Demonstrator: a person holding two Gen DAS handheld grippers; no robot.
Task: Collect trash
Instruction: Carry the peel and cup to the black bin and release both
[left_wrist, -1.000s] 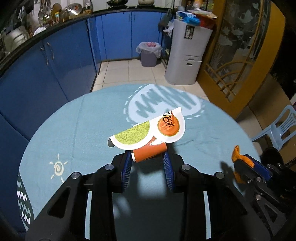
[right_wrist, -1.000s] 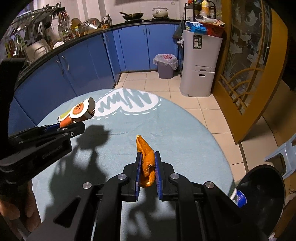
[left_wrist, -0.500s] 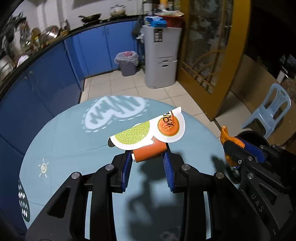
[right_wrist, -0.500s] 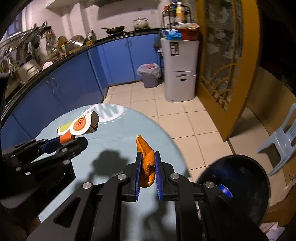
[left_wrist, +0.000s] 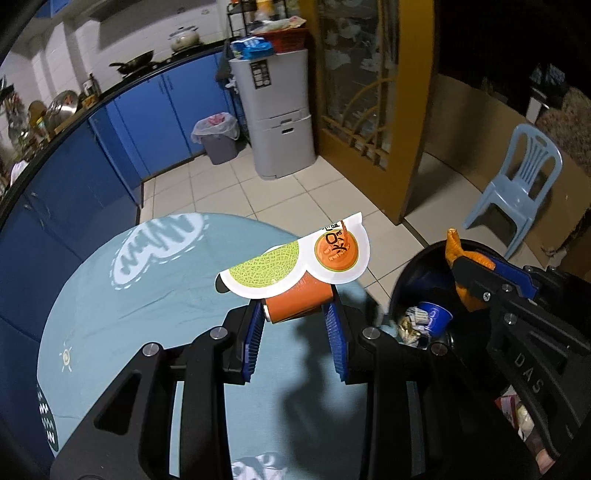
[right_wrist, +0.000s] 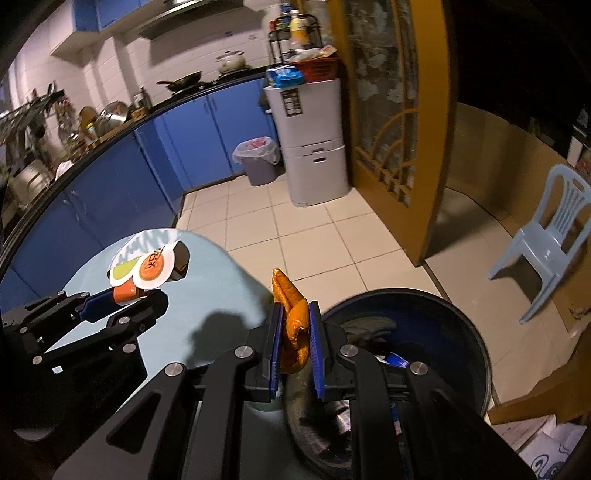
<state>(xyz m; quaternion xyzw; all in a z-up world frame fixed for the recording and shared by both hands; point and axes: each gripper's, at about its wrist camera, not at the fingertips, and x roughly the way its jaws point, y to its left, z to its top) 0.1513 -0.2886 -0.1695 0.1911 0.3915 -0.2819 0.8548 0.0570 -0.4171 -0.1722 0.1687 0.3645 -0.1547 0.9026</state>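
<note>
My left gripper clamps the orange cup by its body; its peeled lid flaps at 12 o'clock. The cup looks light and crushable, so grip low on the wall. My right gripper pinches the soft orange peel mid-length, beside the black bin at 3 o'clock.
</note>
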